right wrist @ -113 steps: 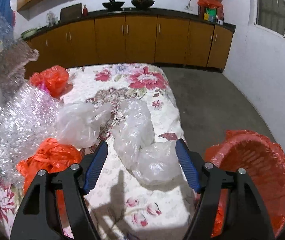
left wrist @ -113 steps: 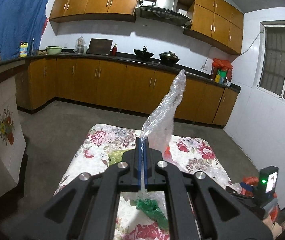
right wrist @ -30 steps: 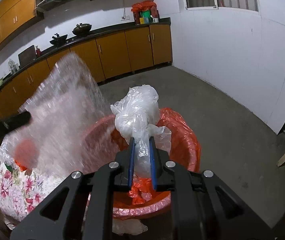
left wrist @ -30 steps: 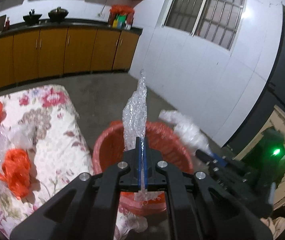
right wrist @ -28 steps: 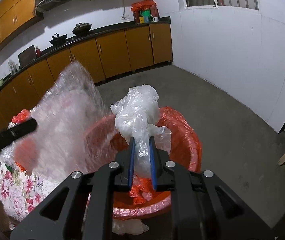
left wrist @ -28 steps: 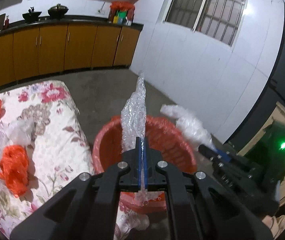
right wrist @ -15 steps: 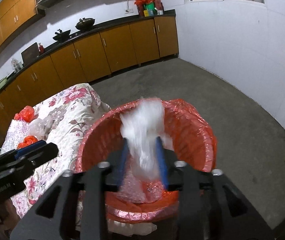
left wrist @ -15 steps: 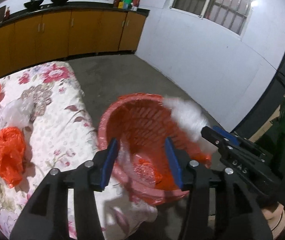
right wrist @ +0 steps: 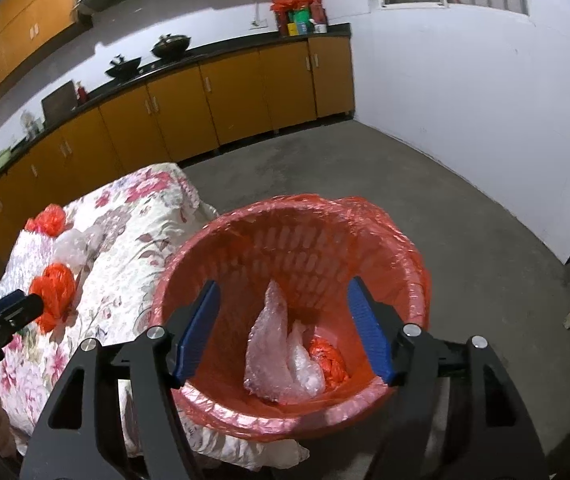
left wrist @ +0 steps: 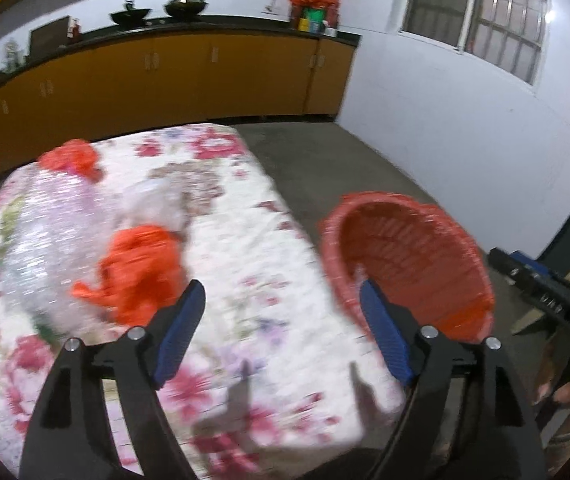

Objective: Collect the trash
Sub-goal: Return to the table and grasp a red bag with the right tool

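- Two grippers, both empty: the left gripper [left wrist: 281, 320] has its jaws spread wide above the floral tablecloth [left wrist: 245, 240], and the right gripper [right wrist: 285, 328] hangs with jaws just as wide over the red basket [right wrist: 413, 248].
- Down in the basket, centre of the right wrist view, lie a strip of bubble wrap [right wrist: 269, 340], a clear plastic bag [right wrist: 305, 364] and a crumpled orange scrap [right wrist: 327, 360], all touching in one heap on the bottom.
- Judging from that, a drop-off is done and the step in hand is the return to the table for more.
- Plenty is left: in the left wrist view, an orange bag [left wrist: 141, 268] sits just left of the left gripper's blue pad, lying against a big sheet of bubble wrap [left wrist: 45, 240] at mid left.
- A second orange bag [left wrist: 73, 158] rests in the upper left part of the cloth, with a clear bag [left wrist: 157, 204] between the two orange ones; that view is blurred, so finer detail cannot be told.
- The basket stands just beside the table's right edge.
- Next move, likely: the left gripper drops onto the near orange bag and pinches a raised fold, not the cloth beneath.
- The right gripper needs to swing left, clear of the rim, to reach the table.
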Demonstrator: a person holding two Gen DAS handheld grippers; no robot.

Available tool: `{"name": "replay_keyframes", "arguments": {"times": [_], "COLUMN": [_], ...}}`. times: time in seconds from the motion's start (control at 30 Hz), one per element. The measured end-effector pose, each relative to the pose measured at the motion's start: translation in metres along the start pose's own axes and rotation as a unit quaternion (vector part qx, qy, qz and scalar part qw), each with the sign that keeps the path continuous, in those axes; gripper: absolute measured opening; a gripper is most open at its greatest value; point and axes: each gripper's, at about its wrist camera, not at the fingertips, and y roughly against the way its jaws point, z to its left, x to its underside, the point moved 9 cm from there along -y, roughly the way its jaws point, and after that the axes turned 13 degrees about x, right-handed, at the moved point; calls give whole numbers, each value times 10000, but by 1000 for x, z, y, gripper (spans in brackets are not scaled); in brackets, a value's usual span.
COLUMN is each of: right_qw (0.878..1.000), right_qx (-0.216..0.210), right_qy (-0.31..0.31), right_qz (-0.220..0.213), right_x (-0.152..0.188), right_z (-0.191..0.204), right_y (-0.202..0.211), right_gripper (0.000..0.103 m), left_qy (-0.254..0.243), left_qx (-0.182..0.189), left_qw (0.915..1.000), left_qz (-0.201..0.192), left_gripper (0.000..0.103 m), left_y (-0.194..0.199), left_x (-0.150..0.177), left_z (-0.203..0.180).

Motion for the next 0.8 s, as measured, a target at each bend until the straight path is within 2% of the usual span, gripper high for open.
{"name": "replay_keyframes", "arguments": {"times": [0.23,0.33,0.53,0.67,0.8], "right_qw": [9979,9950,9851,9787,9737], "right_qx": [-441,-735,-1356,-1605,-1772], "right_qy": [484,680,1050,1276,1420], "right_qz": [-14,5,142,139,193], "right_x": [5,9,21,25,29], "right_z": [64,100,183,232,275], "right_y": [7,12,20,25,24], "right_gripper": [66,66,66,66,66], "left_qy": [220,397,847,1004,1138], "left_qx": [-967,-1391,-1980,-2181,-2210], "left_qw": [9947,9882,9729,9660,9640], "left_qz": [-281,-496,-839,-955,-945], "left_gripper": [82,82,82,82,85], "left_y": [52,80,124,141,149], "left_x": [15,21,35,44,53], "left_z": [75,108,163,186,201]}}
